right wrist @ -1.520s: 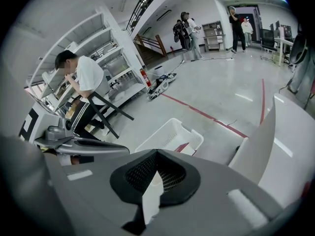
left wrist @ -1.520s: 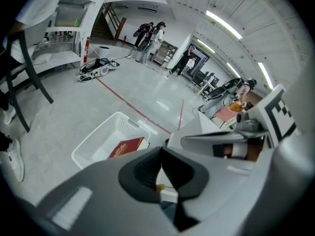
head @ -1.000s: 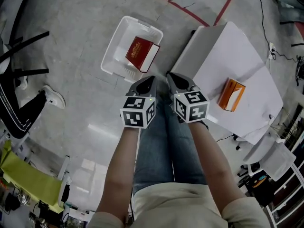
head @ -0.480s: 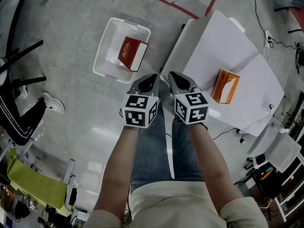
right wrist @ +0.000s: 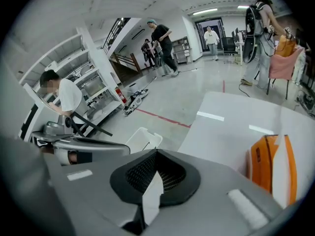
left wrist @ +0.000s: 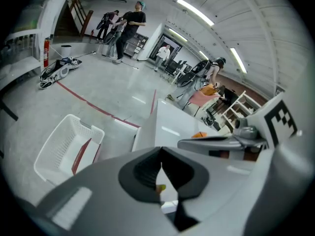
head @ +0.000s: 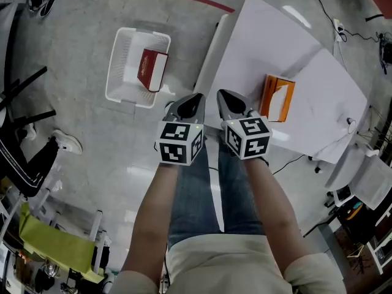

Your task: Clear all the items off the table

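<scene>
Orange box [head: 278, 98] lies on white bench [head: 263, 41] near its edge closest to the person, just right of right claw [head: 223, 97] | right claw: jaws together, empty | left claw [head: 196, 98]: jaws together, empty

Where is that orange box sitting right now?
In the head view the orange box lies on the white table, right of centre, just beyond the right hand-held gripper. The right gripper view shows it at far right.
</scene>
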Demonstrator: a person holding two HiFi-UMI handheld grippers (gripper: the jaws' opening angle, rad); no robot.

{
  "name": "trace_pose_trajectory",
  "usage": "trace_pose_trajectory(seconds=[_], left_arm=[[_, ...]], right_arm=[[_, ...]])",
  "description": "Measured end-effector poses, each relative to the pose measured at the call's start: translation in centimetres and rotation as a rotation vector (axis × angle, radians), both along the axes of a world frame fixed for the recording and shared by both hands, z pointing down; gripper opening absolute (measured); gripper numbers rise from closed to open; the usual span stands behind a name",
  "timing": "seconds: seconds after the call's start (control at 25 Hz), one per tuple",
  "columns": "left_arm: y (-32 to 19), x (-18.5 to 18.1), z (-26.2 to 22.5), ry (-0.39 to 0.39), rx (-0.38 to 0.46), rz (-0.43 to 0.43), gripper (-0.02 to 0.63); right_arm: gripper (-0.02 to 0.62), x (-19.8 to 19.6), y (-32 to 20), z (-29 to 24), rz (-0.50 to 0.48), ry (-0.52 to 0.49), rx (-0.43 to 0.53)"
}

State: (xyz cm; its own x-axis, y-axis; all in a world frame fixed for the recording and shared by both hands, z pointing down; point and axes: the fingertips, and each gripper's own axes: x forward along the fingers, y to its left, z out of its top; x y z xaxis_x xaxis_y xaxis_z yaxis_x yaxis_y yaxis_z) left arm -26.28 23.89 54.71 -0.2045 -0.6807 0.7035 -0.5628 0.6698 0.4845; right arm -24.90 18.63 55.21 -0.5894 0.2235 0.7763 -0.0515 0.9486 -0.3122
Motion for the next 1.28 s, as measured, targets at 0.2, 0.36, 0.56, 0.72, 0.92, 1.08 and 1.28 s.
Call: trace_pose_trajectory(seconds=[0.2, 0.36, 0.56, 0.72, 0.92, 1.08, 1.28], left_arm=[[-3.4, 2.2, -0.2, 0.002, 0.008, 0.05, 0.009], [-5.7, 3.7, -0.5, 0.006, 0.014, 0.081, 0.009], [-8.4, 5.2, -0.9, 0.013, 0.019, 0.116, 0.009], [-10.4, 5.9, -1.2, 0.012, 0.02, 0.135, 0.009], [-12.6, 7.2, -1.3, 0.016, 0.023, 0.156, 0.009], [-14.1, 8.0, -1.3, 0.02, 0.02, 0.163, 0.009], [-15.6, 8.9, -1.2, 0.022, 0.017, 0.168, 0.009]], right_arm=[[-0.002, 2.2, -3.1, -0.2, 0.039, 0.002, 0.008], [-0.002, 3.8, -5.2, -0.6, 0.057, 0.004, 0.017], [-0.002, 5.5, -7.6, -1.2, 0.081, 0.003, 0.025], [-0.002, 6.6, -9.6, -1.4, 0.096, 0.004, 0.028], [-0.002, 7.8, -12.1, -1.6, 0.114, 0.004, 0.032], [-0.002, 8.6, -13.7, -1.6, 0.123, 0.002, 0.036], [-0.002, 9.4, -15.4, -1.6, 0.138, 0.001, 0.032]])
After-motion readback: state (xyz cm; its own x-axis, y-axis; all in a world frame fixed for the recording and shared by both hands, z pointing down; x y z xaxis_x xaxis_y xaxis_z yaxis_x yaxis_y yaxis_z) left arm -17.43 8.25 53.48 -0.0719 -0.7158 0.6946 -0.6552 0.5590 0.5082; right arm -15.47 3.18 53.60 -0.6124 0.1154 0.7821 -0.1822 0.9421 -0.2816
